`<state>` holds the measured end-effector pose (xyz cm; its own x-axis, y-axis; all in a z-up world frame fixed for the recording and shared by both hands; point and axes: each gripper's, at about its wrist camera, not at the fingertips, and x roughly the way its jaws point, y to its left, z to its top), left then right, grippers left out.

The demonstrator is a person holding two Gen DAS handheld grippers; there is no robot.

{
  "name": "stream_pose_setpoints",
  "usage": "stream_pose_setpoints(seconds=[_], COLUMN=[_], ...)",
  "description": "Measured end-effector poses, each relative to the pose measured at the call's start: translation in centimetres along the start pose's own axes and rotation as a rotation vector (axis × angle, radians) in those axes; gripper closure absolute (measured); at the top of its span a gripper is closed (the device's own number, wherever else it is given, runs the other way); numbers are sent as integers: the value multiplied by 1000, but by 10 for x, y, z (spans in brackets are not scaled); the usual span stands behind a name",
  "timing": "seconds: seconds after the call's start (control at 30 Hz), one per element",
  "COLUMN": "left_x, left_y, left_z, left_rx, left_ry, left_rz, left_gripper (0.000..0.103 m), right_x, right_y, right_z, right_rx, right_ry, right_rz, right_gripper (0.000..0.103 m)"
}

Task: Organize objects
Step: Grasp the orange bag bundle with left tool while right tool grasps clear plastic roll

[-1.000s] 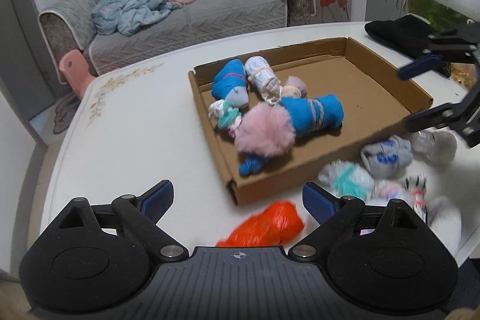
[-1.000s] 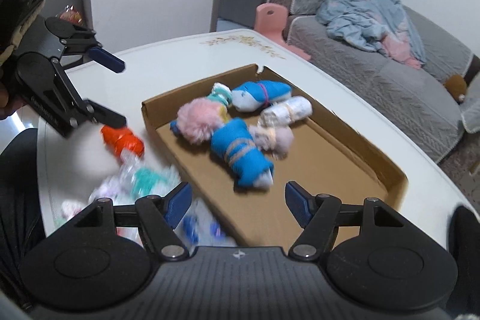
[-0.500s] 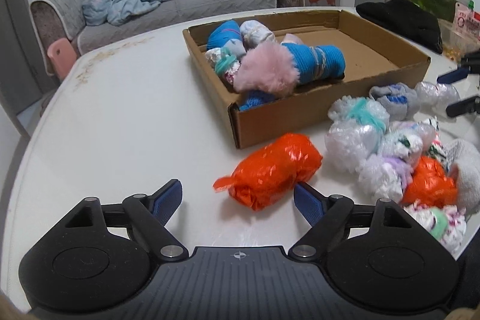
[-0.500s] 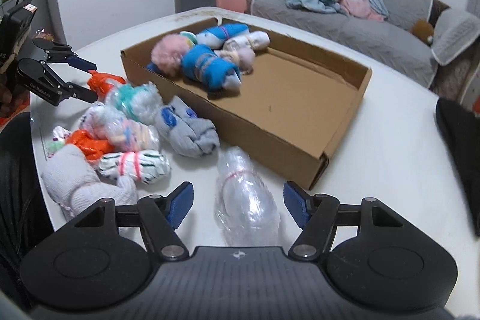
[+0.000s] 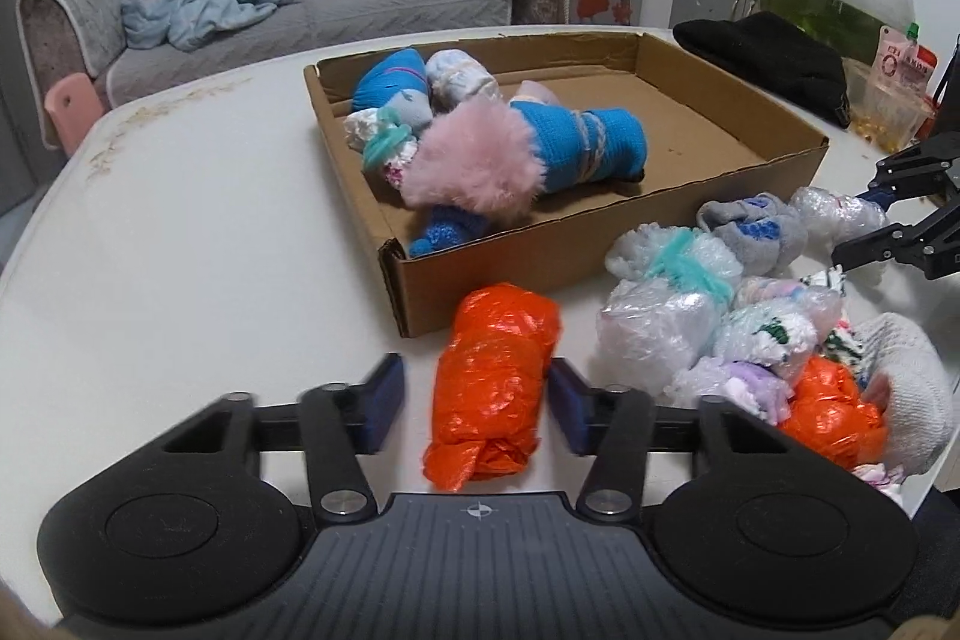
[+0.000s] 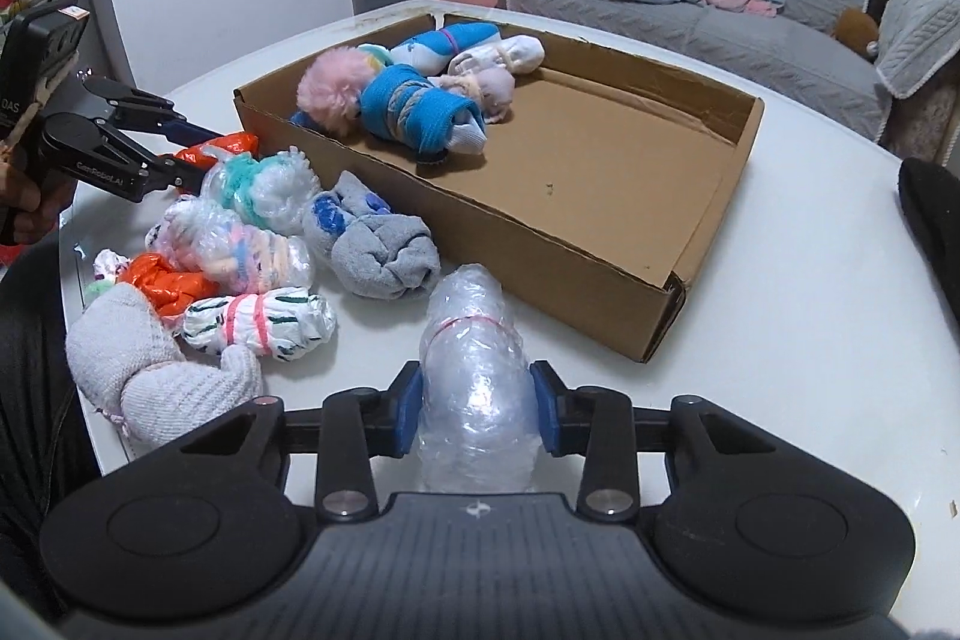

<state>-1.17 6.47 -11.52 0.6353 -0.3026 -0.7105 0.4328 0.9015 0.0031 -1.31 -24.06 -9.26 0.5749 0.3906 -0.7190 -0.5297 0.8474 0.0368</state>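
Now my right gripper (image 6: 474, 415) clamped on clear plastic bundle (image 6: 474, 382), on table (image 6: 780, 340) beside cardboard box (image 6: 600, 274), ready for boxing. Left gripper (image 5: 477, 403) closing around orange bundle (image 5: 495, 376); left pad apart.

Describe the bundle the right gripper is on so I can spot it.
Find the cardboard box on the white table; outside its near corner lies the clear plastic bundle, clamped by the right gripper. Unlike neighbouring bundles, it is colourless, with one thin red band.

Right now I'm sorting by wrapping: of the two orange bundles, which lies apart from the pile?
The orange bundle between the left hand-held gripper's closing jaws, beside the box; the other orange bundle sits within the pile.
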Motion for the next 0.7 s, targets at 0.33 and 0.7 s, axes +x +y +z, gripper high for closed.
stream_pose_setpoints(seconds=[0.33,0.7], left_x=[-17,-59], left_y=[0,-8], left_z=[5,60], left_rx=[-49,17], left_ry=[4,-96], left_rz=[16,36], left_gripper=[67,66], right_x=[-16,-59], right_y=[0,7], right_z=[5,51], right_rx=[-8,-91], right_ry=[-29,-139], right_rz=[-16,-36], right_gripper=[71,71])
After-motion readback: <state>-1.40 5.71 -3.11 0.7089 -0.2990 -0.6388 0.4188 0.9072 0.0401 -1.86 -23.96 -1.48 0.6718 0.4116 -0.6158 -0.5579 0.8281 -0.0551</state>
